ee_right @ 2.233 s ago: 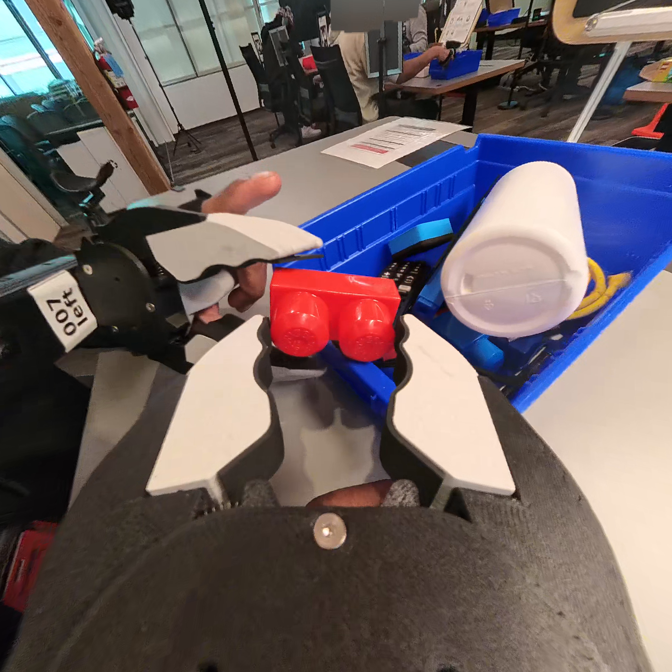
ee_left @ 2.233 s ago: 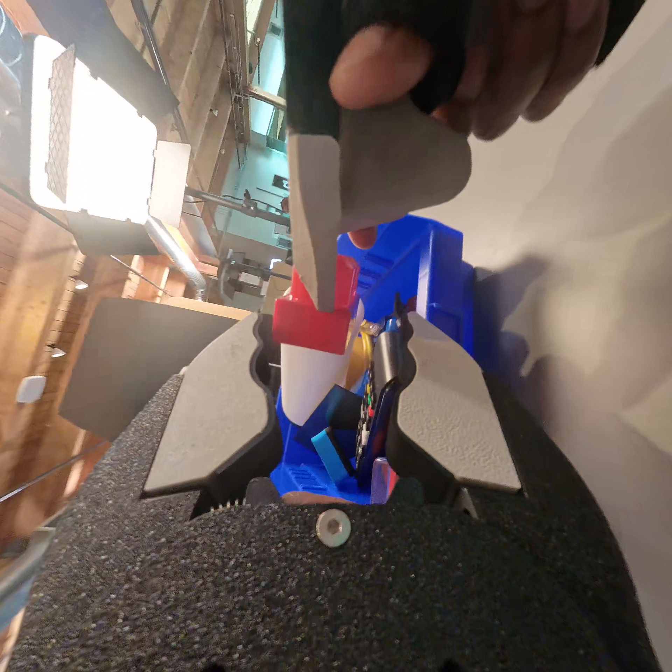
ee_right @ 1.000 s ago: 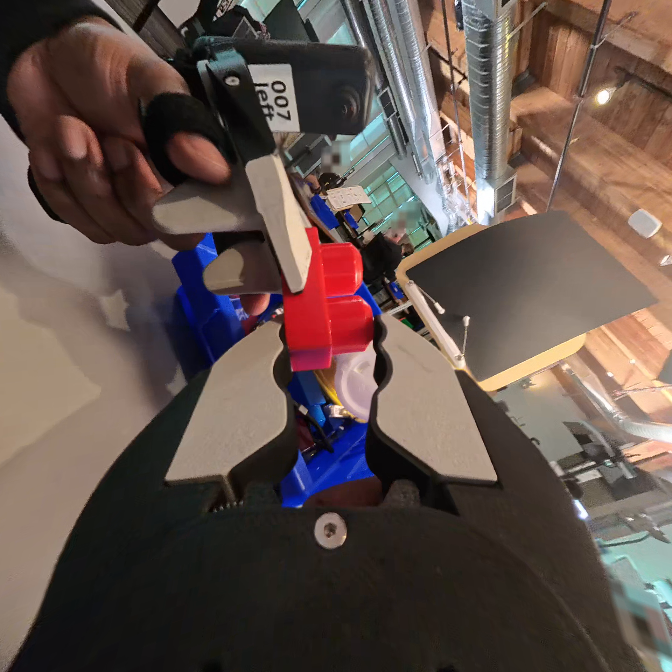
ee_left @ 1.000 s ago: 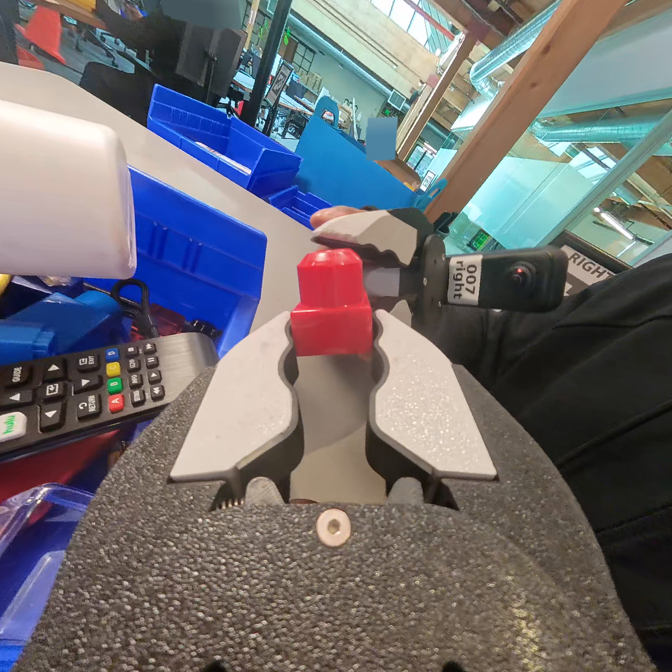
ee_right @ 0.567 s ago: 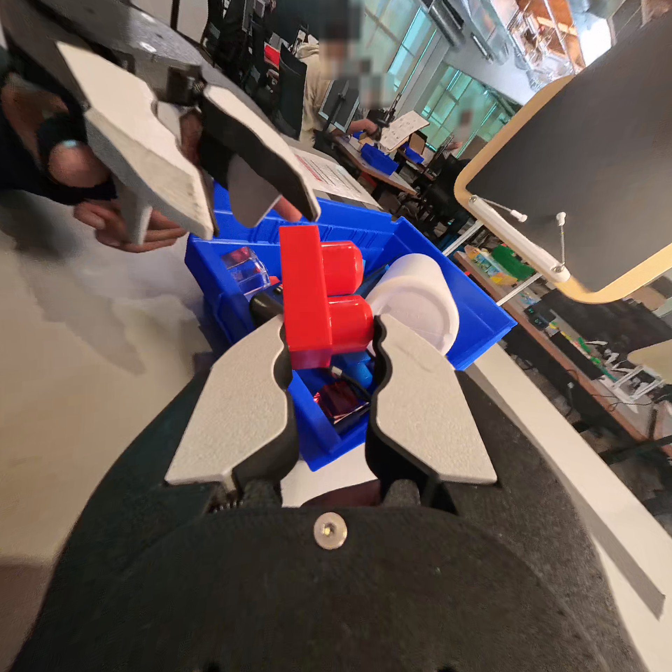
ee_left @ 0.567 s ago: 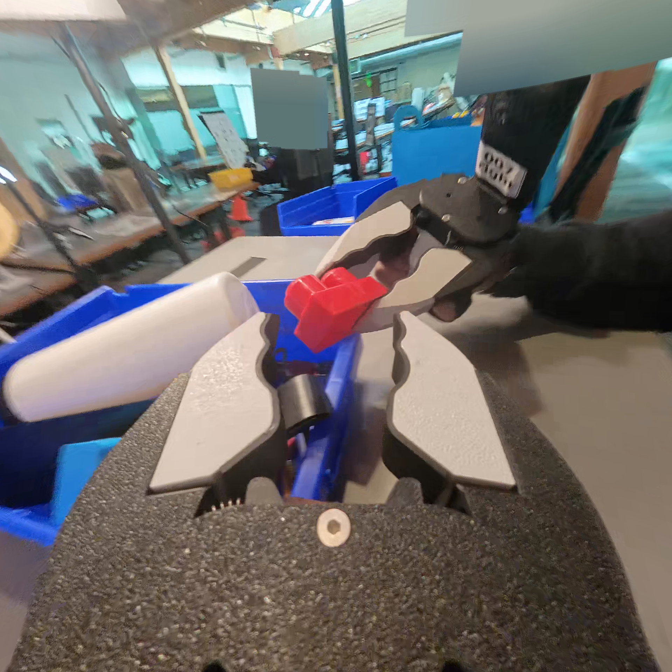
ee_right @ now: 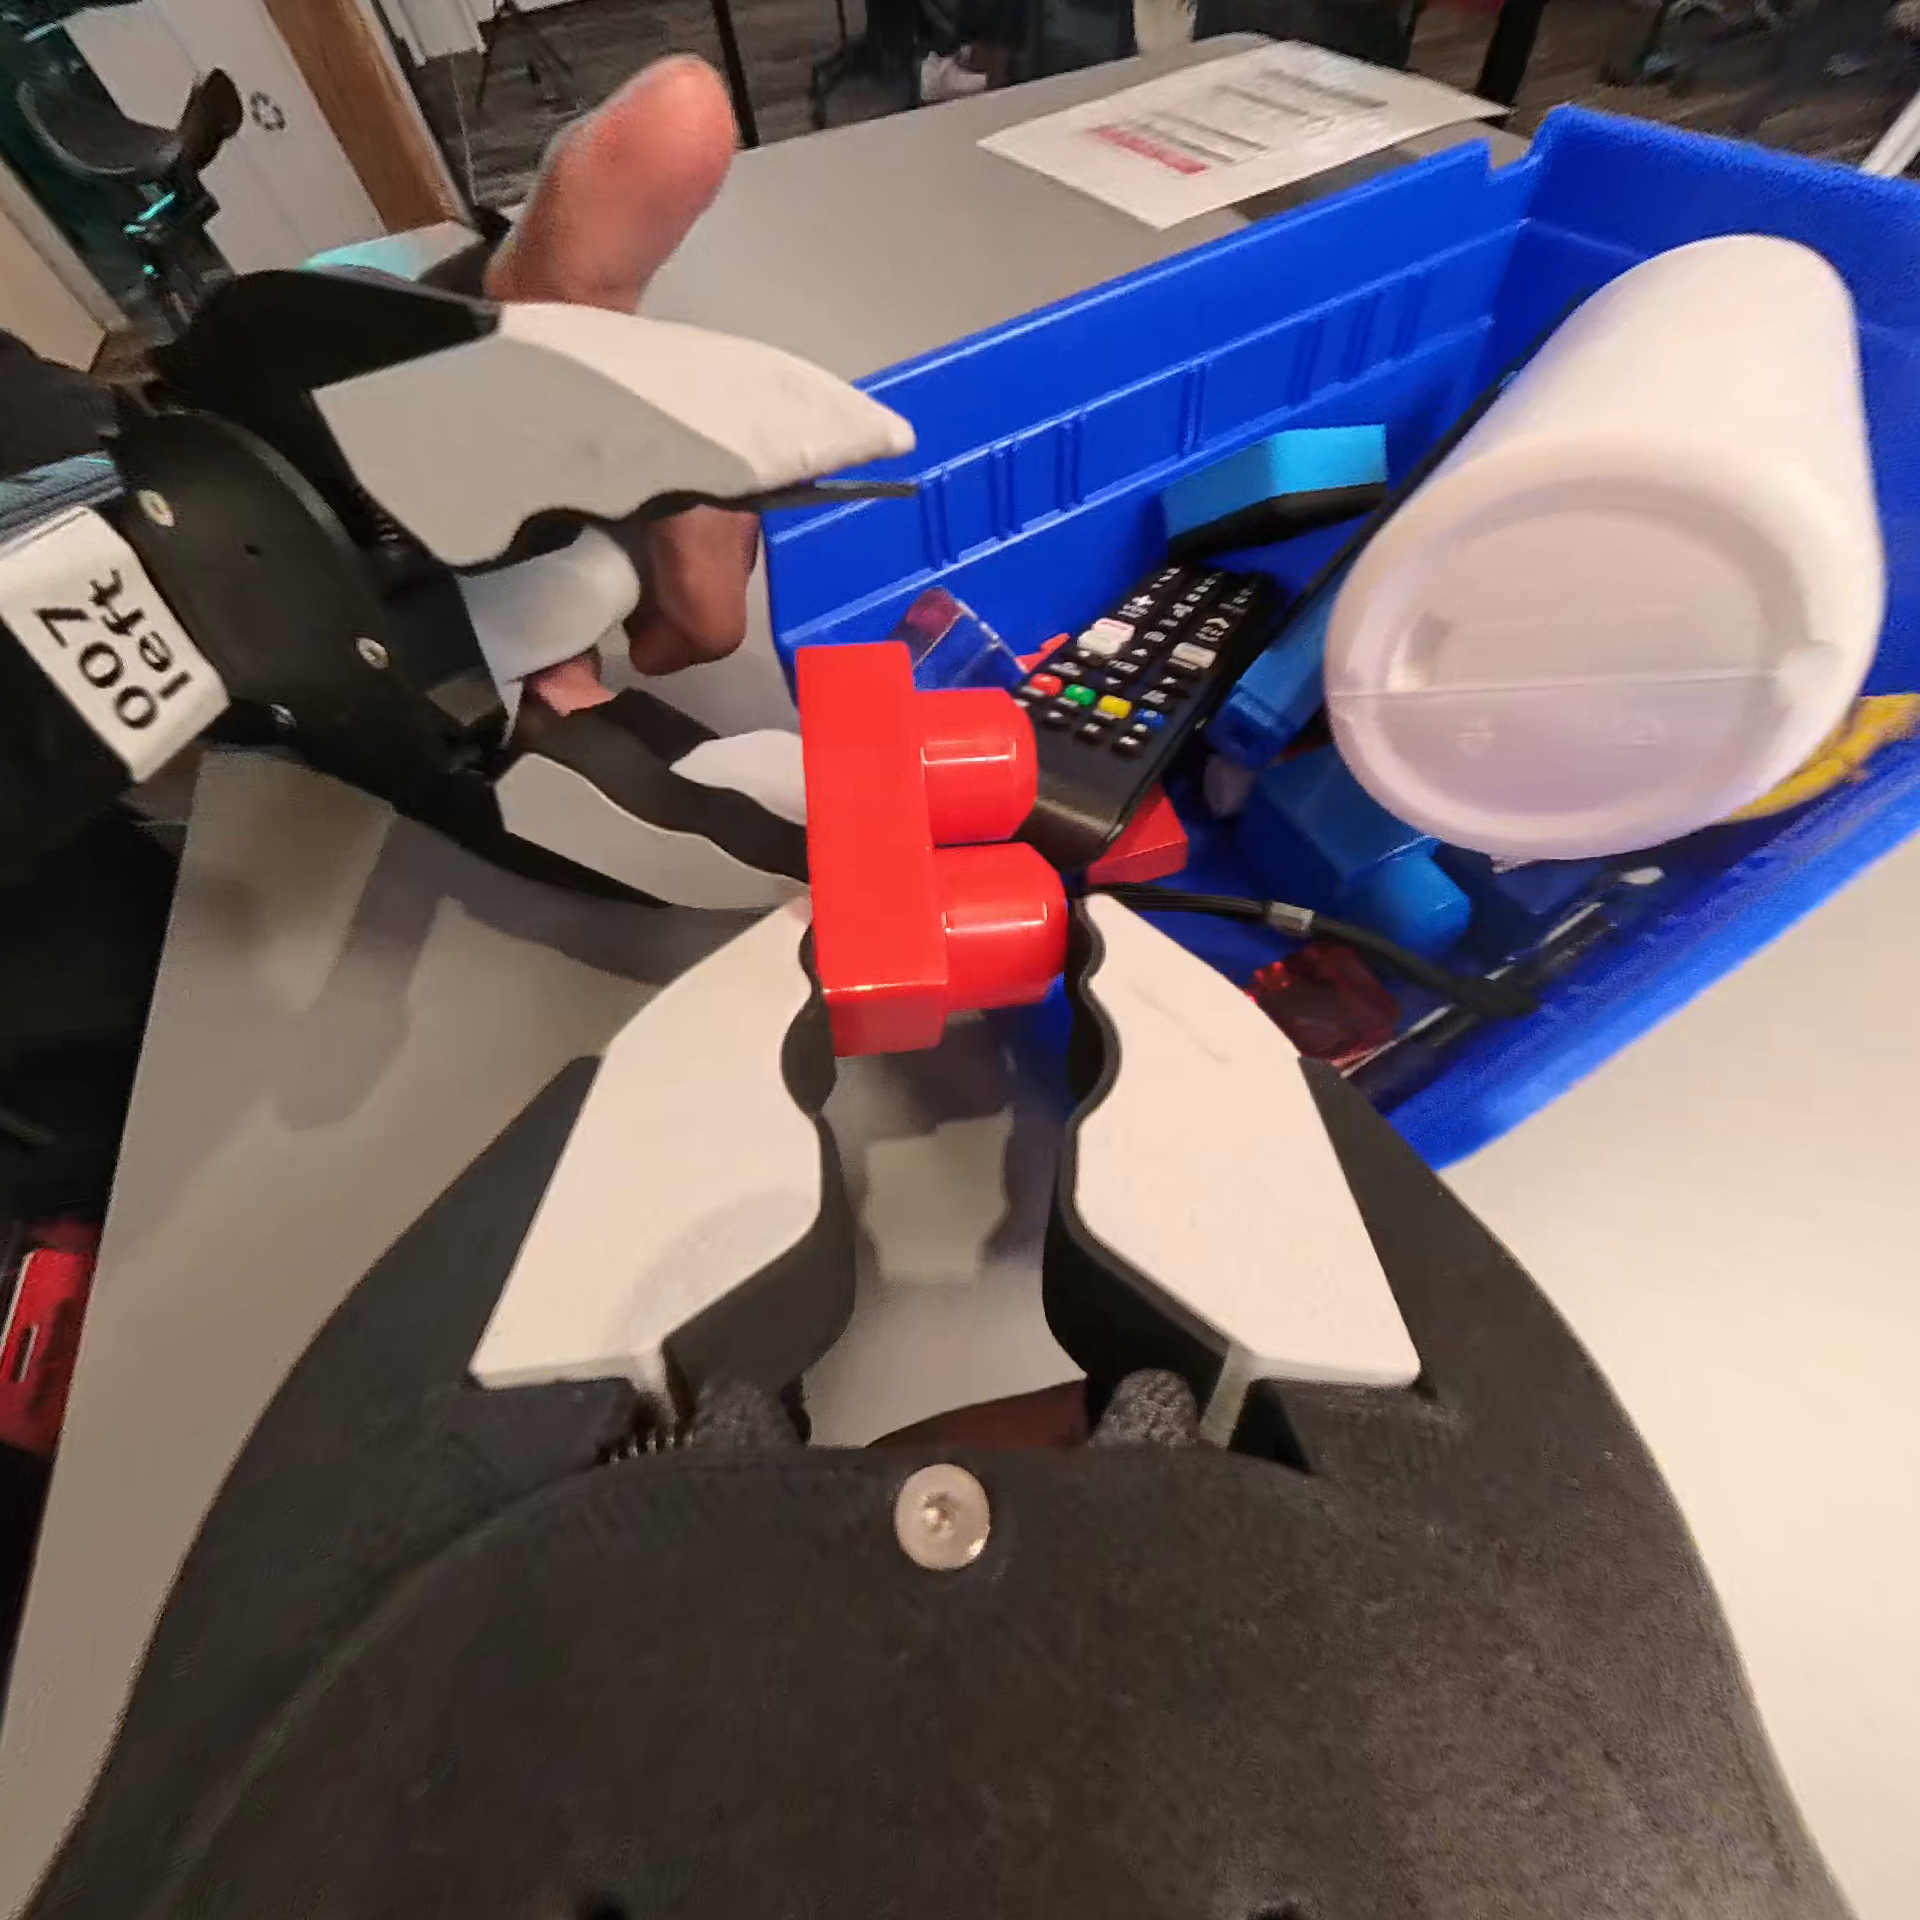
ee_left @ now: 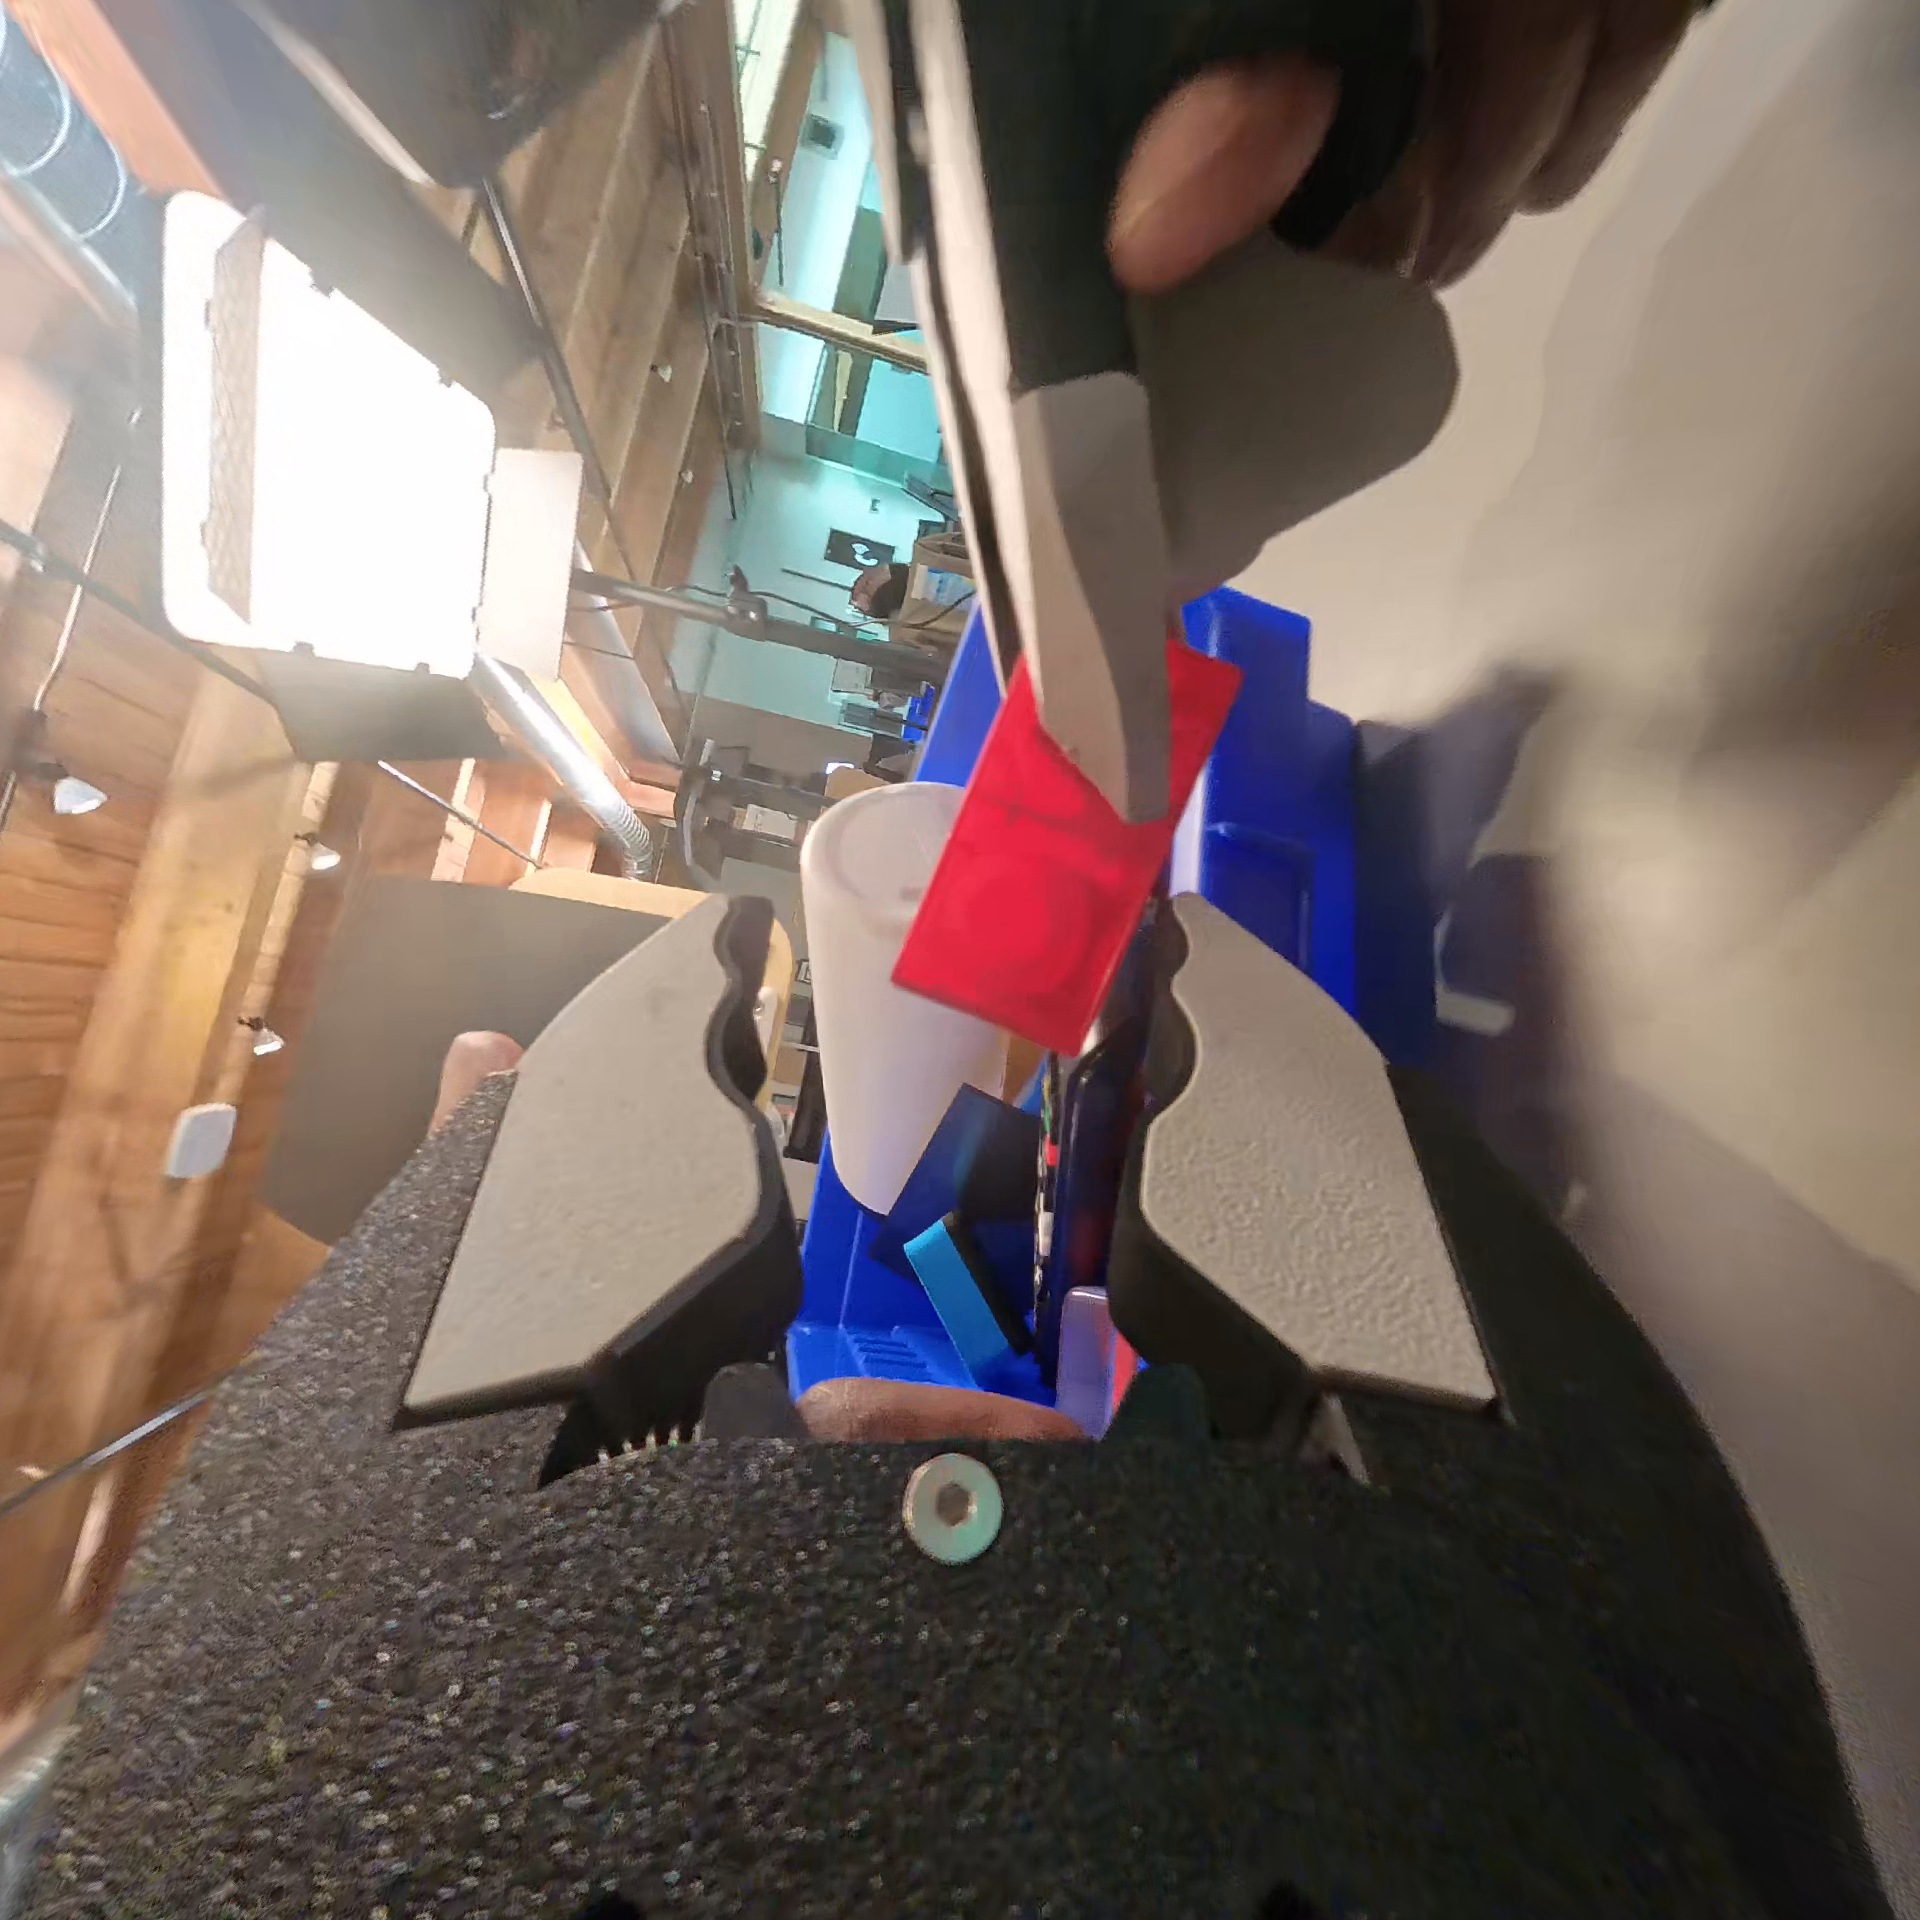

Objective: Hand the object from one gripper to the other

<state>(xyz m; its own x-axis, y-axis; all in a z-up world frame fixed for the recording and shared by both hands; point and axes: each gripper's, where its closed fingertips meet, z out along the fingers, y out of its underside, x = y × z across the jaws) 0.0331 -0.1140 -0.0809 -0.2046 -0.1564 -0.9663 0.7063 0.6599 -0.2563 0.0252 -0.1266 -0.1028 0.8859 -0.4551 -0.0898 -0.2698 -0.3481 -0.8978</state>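
Firmly around the red block — right claw; left claw wide apart beside it.

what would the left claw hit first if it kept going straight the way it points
Most likely the red block held in the right claw: it hangs just ahead of the open left claw, between the tips. Behind it lie the white bottle and blue bin. Depth is uncertain.

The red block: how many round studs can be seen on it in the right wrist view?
2. Both studs stick out to the right of the red block: the upper stud is free, and the lower stud sits between the right claw's fingers. More may be hidden.
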